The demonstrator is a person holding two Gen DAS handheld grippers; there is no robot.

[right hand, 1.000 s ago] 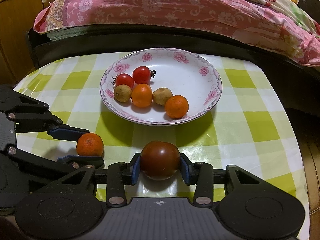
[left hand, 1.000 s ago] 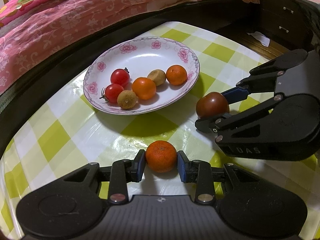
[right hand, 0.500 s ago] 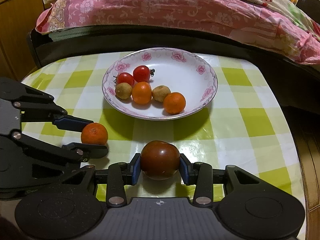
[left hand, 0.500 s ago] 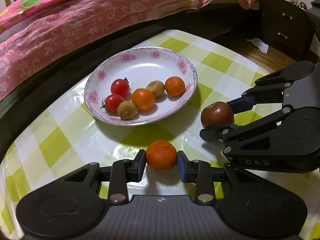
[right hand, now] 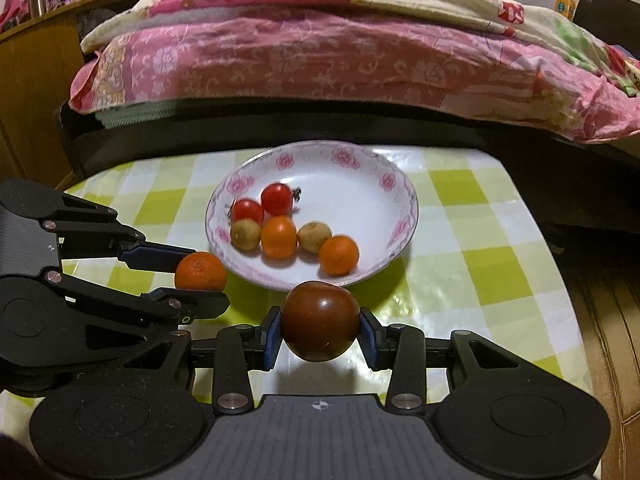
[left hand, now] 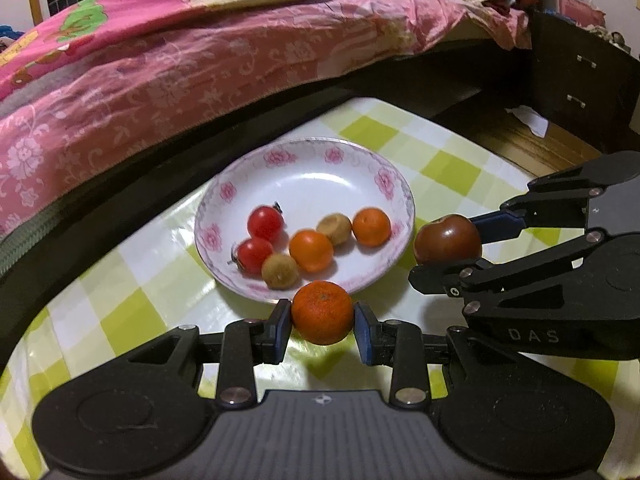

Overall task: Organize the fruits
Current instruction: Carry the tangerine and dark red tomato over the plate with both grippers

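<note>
Orange and dark red fill the foreground: the left gripper [left hand: 322, 322], at the bottom centre of its own view, is clamped on a mandarin [left hand: 322, 312], blue pads pressed to both sides; the right gripper [right hand: 320, 334], bottom centre of its view, is clamped on a dark tomato [right hand: 319, 321] in the same way. Both fruits hang clear of the checked tablecloth [right hand: 500, 264], each with a shadow on the cloth under it, and each sits just short of the near rim of the plate [left hand: 400, 184]; in the left view the other gripper shows at the right edge of the frame, the tomato between its fingers.

Mid-frame, the flowered plate holds six small fruits bunched in its near half: two cherry tomatoes [left hand: 264, 224], two orange fruits [left hand: 311, 251] and two brown ones [left hand: 280, 272]; the far half is bare white china. Beyond the table, across the top of both frames, runs a dark bed frame under a pink quilt [left hand: 200, 72].

The step in hand looks like carrying both fruits to the plate. To do it well, each should probably clear the rim before it goes down, and head for the bare far half rather than onto the cluster; round fruit will likely roll on the sloped china, so a low, gentle release is wise. The grippers are close side by side and could knock; one at a time seems safer.
</note>
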